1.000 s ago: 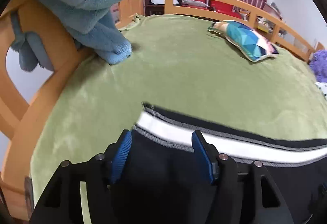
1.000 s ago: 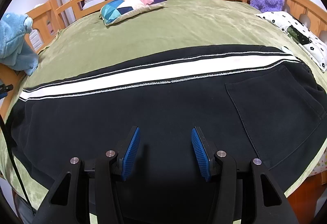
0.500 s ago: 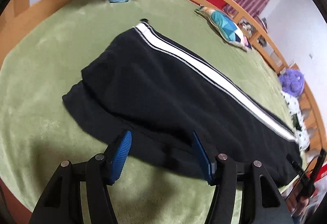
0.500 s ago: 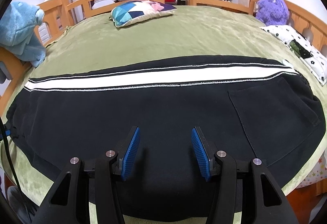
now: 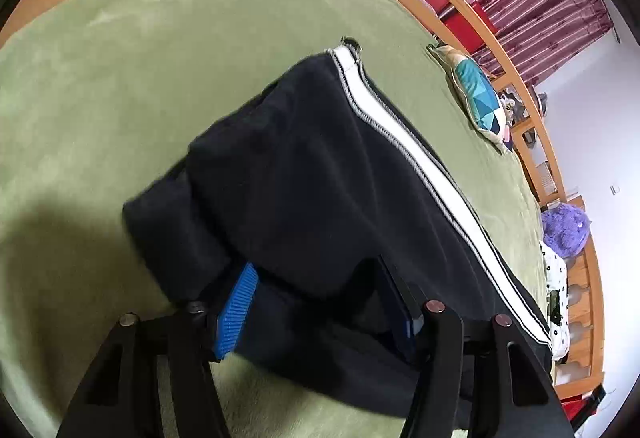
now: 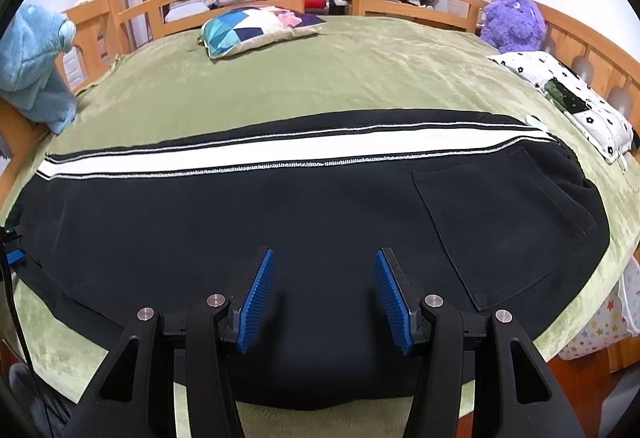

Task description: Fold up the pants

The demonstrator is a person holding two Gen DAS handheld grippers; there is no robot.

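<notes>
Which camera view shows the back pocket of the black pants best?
The right wrist view. There the back pocket lies flat and unobstructed on the black pants, with its stitched outline visible on all sides. In the left wrist view the pocket does not show; only the leg end and the white stripe appear.

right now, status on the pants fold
Left hand-held gripper open around pants leg end. Right hand-held gripper open above pants. Nothing in the way.

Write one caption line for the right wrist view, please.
Right gripper, jaws open, hovers above black pants spread flat on the green bed cover.
</notes>
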